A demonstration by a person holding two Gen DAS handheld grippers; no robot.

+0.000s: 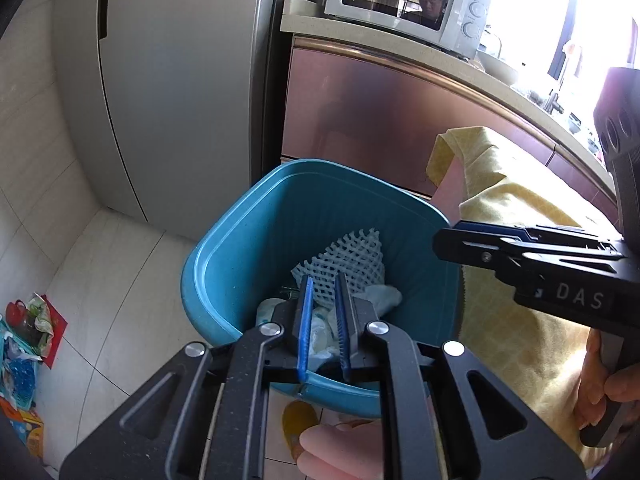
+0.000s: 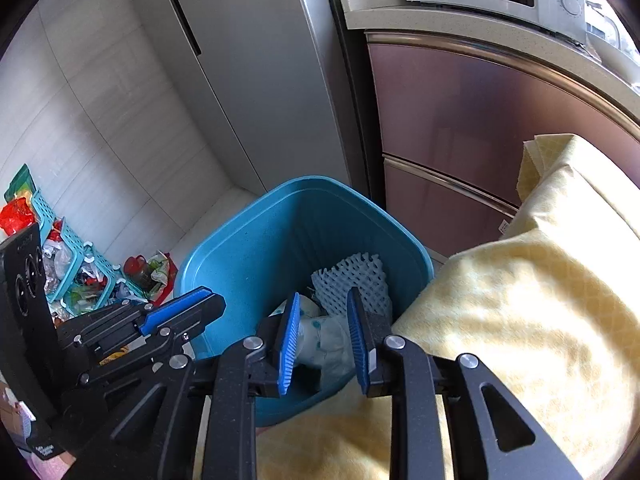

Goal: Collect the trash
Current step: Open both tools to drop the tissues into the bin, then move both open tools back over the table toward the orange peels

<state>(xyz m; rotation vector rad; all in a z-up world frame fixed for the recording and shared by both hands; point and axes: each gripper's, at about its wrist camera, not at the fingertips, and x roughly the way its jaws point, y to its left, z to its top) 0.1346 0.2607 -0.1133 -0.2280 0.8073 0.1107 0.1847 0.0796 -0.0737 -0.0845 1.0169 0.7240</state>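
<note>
Both tools hang over the teal square plastic waste bin (image 1: 256,240) standing on the pale tiled floor (image 1: 100,280); the left tool (image 1: 325,320) shows its blue-padded fingers (image 1: 305,332) slightly parted with nothing between them, tips just above the bin's near rim; the right tool (image 2: 325,336) holds its pads spread wider, also empty, poised over the same opening. Down inside the bin lies the trash: a white foam mesh fruit sleeve (image 1: 352,258) leaning against the far wall, and crumpled white tissue with pale blue dots (image 2: 324,338) heaped below it. From the left wrist view the right tool comes in from the side, level with the bin's rim; a bare hand (image 1: 616,396) grips its handle. A yellow patterned cloth (image 2: 520,300) drapes just beside the bin, touching its edge; behind stand a grey refrigerator (image 1: 172,80), a pink-fronted cabinet (image 2: 480,128) and a white microwave oven (image 1: 408,0) on the tabletop (image 1: 400,46). Well apart on the floor, turquoise perforated baskets (image 2: 76,264) hold colourful wrappers.
</note>
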